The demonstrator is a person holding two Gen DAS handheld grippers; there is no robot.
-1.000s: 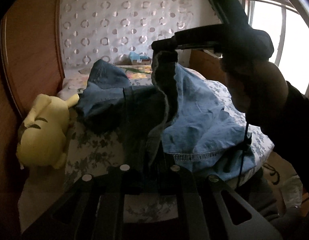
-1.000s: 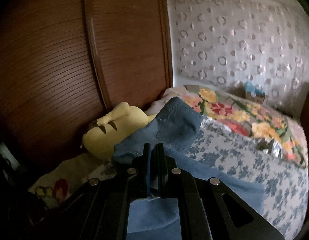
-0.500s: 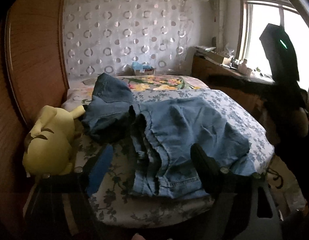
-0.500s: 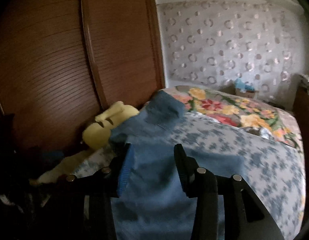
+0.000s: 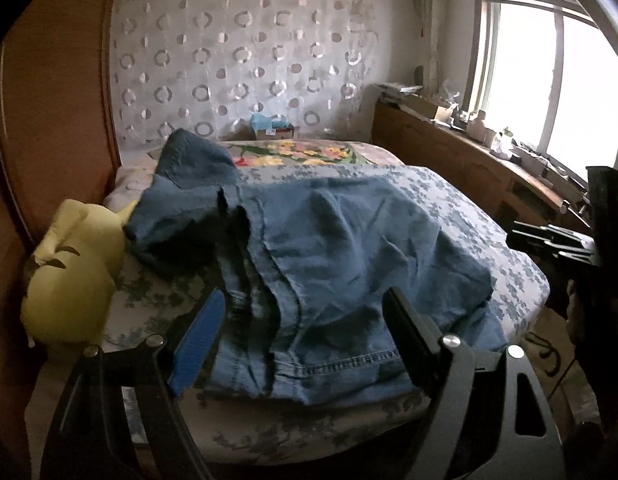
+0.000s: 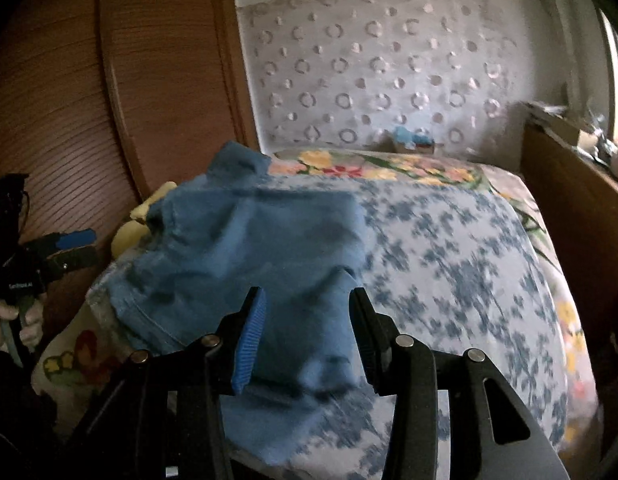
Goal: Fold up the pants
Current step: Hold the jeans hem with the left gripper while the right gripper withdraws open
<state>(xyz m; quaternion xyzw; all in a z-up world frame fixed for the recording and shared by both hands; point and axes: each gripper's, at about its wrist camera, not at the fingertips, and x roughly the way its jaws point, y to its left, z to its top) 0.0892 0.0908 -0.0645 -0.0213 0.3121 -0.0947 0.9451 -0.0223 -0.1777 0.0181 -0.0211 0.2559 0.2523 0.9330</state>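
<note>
While both grippers hover at the near edge of the bed (image 5: 489, 216), the blue denim pants (image 5: 349, 256) lie in a loose fold across its flowered cover, one leg end reaching toward the far wall. Jaws of the left gripper (image 5: 305, 312) stand wide, having just been opening, with nothing pinched between them. Those of the right gripper (image 6: 307, 312) are parted about halfway, also just opened, above the cloth without pressing it. A yellow plush toy (image 5: 69, 272) rests beside the pants against the wooden wardrobe (image 6: 89, 100).
</note>
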